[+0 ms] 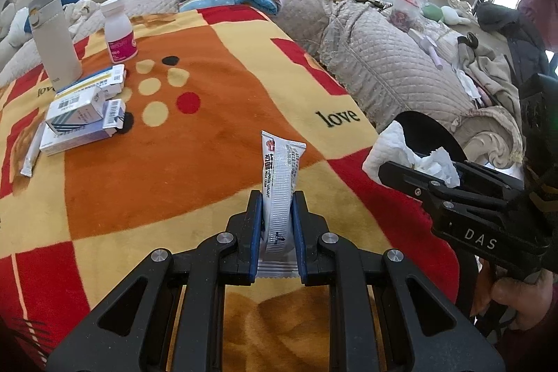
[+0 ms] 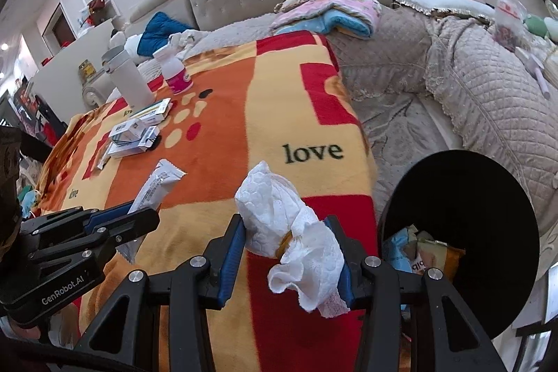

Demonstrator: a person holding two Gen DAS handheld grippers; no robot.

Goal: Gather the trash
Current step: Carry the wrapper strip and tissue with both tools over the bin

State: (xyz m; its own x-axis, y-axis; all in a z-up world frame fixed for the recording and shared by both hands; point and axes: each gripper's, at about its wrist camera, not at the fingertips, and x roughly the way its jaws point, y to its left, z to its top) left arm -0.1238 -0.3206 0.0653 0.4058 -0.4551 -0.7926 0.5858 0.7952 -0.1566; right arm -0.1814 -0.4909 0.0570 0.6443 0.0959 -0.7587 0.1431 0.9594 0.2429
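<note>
Step in hand: carry phase, by my reading; both pieces of trash are picked up and neither is dropped yet.
Left tool [image 1: 278,225]: closed down on a white snack wrapper [image 1: 280,183], pinched low on its length; the upper end stands up ahead of the blue pads, clear of the blanket [image 1: 209,145].
Right tool [image 2: 291,253]: closed around a crumpled white tissue [image 2: 279,218]; one wad bulges ahead of the pads, a loose tail hangs below them.
Bin [image 2: 464,232]: black, round-mouthed, just right of the right tool, at the blanket's edge; coloured packets already lie inside it.
Next move, judged: swing the right tool right until it is over the bin mouth, then open; the left tool has farther to travel and must pass the right tool without snagging.
Left behind: ahead and left of both tools, a stack of small boxes [image 1: 80,117], a white bottle [image 1: 118,30] and a pale flask [image 1: 54,40]; probably not trash.
Hard to make out: the bin's depth and floor; its near rim is cut off by the right tool's frame. The tissue hides part of the right tool's right pad. Something amber shows inside the tissue folds; cannot tell what.
</note>
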